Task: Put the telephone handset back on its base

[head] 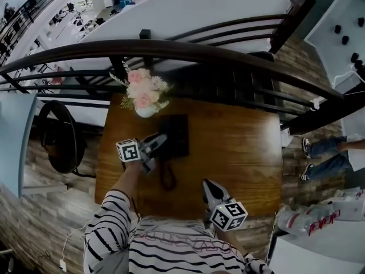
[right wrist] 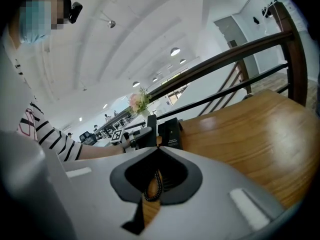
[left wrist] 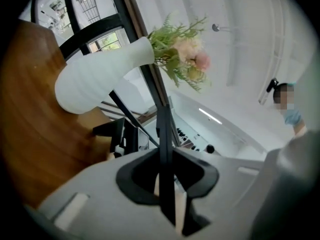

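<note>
A black telephone handset (head: pixel 165 152) is held at the tips of the left gripper (head: pixel 161 140), hard against the black rectangular telephone base (head: pixel 178 131) just beyond them. A white vase of pink flowers (head: pixel 144 96) is set beyond that gripper. A dark coiled cord (head: pixel 167 177) is seen between it and the right gripper (head: pixel 207 185), on the brown wooden table (head: pixel 239 147).

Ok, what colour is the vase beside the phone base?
White, with a ribbed surface; the vase shows best in the left gripper view.
</note>
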`<state>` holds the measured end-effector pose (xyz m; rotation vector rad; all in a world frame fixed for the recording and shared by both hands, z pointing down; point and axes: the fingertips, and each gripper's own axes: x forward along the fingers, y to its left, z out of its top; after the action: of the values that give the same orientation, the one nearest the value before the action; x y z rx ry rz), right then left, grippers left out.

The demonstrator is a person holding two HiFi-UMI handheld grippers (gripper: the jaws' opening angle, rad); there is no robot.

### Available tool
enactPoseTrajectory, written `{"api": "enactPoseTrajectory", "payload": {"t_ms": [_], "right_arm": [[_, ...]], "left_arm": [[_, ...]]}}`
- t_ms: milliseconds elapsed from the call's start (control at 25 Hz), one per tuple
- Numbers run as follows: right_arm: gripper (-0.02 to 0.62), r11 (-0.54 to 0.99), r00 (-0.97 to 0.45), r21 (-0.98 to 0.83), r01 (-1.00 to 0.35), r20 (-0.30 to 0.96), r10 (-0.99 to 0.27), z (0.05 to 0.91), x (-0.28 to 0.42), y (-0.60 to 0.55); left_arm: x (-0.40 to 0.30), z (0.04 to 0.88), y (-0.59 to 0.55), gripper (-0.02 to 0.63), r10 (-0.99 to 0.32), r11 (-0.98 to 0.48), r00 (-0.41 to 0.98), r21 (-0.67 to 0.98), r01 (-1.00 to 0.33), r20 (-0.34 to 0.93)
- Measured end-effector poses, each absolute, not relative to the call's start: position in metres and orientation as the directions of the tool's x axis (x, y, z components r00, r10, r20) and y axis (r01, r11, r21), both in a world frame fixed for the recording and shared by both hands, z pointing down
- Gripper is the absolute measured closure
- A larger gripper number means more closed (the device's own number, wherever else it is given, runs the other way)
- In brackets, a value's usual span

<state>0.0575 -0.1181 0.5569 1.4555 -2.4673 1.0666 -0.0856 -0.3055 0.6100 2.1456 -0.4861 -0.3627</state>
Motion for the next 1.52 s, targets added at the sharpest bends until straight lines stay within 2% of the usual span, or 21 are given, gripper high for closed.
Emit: {"api": "enactPoseTrajectory", "payload": {"t_ms": [480, 1040, 1520], "right_arm": [[0.597, 0.262, -0.516, -0.524, -0.810, 0.425, -0.744, 0.570, 0.058, -0.123], [0.597, 0.246, -0.508, -0.529, -0.812, 0.434, -0.744, 0.573, 0.060, -0.124], [0.597, 0.241, -0.509, -0.537, -0.808, 0.430, -0.746, 0.575, 0.063, -0.122]], "left_arm": [[-0.091, 0.651, -0.325, 0.535, -0.485, -0.469, 0.874, 0.847, -0.251, -0.010], [-0.085, 0.669, -0.335, 0.534, -0.508, -0.399, 0.854, 0.848, -0.349, 0.113], [-0.083, 0.672, -0.338, 0.531, -0.548, -0.360, 0.820, 0.840, -0.407, 0.163]]}}
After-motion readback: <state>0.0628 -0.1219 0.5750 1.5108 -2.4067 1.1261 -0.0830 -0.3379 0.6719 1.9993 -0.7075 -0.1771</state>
